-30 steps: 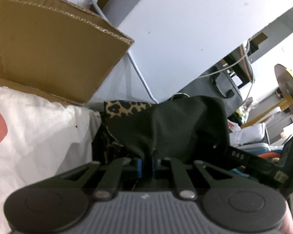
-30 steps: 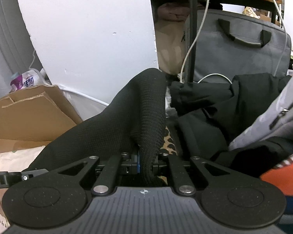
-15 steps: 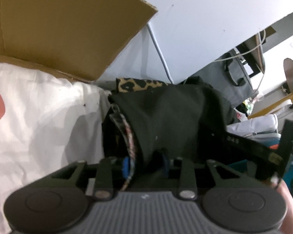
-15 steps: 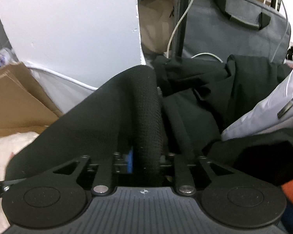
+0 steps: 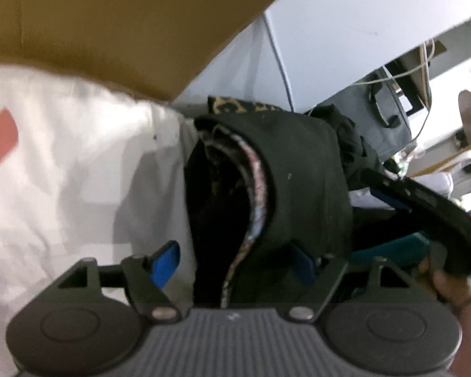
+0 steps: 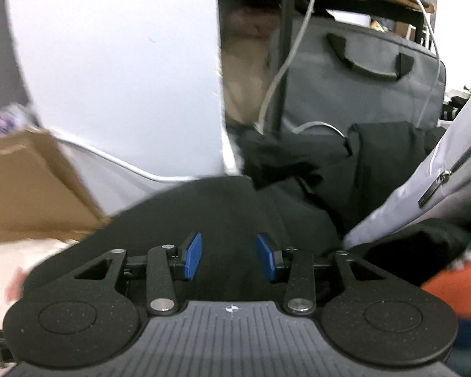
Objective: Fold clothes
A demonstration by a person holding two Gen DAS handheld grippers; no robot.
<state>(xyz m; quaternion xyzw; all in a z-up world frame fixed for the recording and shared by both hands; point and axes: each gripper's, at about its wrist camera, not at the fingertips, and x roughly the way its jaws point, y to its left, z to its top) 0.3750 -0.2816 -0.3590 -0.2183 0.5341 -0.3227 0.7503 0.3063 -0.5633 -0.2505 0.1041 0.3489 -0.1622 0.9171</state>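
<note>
A black garment point(image 5: 298, 188) with a leopard-print lining lies folded in a bundle on the white sheet point(image 5: 62, 188). My left gripper point(image 5: 235, 264) is opening, its blue pads spread wide to either side of the bundle's near edge and not pressing on it. In the right wrist view the same black garment point(image 6: 223, 207) lies low and flat under my right gripper point(image 6: 229, 256). Its jaws are opening too, and the blue pads point(image 6: 193, 254) stand apart above the cloth with no fold pinched between them.
A cardboard box point(image 5: 110, 25) rises at the upper left by a white panel point(image 6: 119, 72). A grey bag point(image 6: 361, 88), more black clothes point(image 6: 345, 169), a pale zipped garment point(image 6: 439, 182) and something orange point(image 6: 455, 292) crowd the right. A hand point(image 5: 452, 286) holds the other gripper's body.
Both grippers let go of the black garment: their pads, shut on a fold a second ago, now stand apart. The raised fold has dropped flat, and the left gripper has sunk toward the bundle.
</note>
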